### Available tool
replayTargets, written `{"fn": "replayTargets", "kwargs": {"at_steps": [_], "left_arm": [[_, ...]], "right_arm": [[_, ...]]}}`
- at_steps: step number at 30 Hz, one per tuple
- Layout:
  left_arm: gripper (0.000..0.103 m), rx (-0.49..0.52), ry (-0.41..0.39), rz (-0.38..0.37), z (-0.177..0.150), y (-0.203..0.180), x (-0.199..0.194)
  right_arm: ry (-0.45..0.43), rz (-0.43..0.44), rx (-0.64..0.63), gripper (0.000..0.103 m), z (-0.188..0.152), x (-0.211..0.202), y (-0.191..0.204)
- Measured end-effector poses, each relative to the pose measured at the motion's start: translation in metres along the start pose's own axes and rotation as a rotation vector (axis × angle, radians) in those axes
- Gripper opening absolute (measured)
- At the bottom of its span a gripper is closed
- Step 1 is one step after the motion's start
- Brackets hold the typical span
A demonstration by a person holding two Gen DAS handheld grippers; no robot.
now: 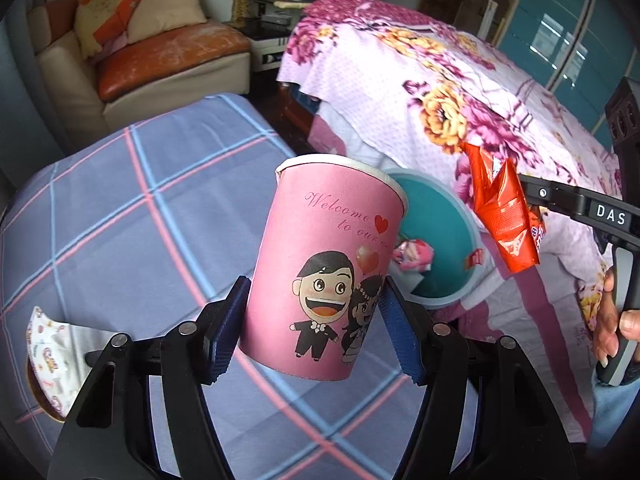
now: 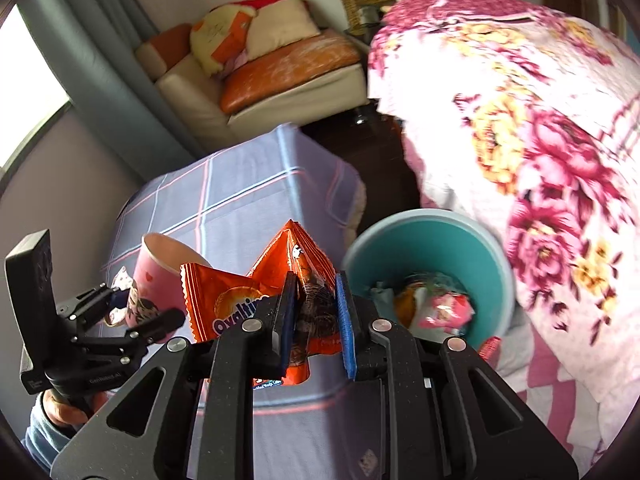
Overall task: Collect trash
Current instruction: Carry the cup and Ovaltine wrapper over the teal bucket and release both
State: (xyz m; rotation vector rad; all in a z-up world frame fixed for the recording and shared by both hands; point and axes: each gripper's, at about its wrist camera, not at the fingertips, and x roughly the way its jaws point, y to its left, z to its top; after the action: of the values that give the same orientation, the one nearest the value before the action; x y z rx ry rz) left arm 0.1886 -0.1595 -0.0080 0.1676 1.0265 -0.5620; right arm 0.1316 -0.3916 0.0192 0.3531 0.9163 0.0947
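Note:
My left gripper (image 1: 312,328) is shut on a pink paper cup (image 1: 324,264) with cartoon figures and holds it upright above the blue checked table (image 1: 120,220). The cup also shows in the right wrist view (image 2: 160,280). My right gripper (image 2: 316,312) is shut on an orange Ovaltine wrapper (image 2: 240,300), which also shows in the left wrist view (image 1: 504,216). It holds the wrapper left of a teal trash bin (image 2: 432,240) that has wrappers inside. The bin also shows in the left wrist view (image 1: 440,232), behind the cup.
A patterned face mask (image 1: 48,352) lies at the table's left edge. A bed with a pink floral cover (image 1: 440,80) stands to the right, close to the bin. A sofa with an orange cushion (image 1: 168,52) is at the back.

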Motion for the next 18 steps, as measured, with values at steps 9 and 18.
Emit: {"fn": "replayTargets", "kwargs": {"at_steps": [9, 18], "left_arm": [[0.066, 0.063, 0.065, -0.016, 0.008, -0.054, 0.036], [0.066, 0.094, 0.106, -0.042, 0.018, -0.085, 0.066]], "right_arm": [[-0.031, -0.048, 0.054, 0.019, -0.013, -0.013, -0.05], [-0.031, -0.085, 0.103, 0.02, -0.013, -0.014, -0.093]]}}
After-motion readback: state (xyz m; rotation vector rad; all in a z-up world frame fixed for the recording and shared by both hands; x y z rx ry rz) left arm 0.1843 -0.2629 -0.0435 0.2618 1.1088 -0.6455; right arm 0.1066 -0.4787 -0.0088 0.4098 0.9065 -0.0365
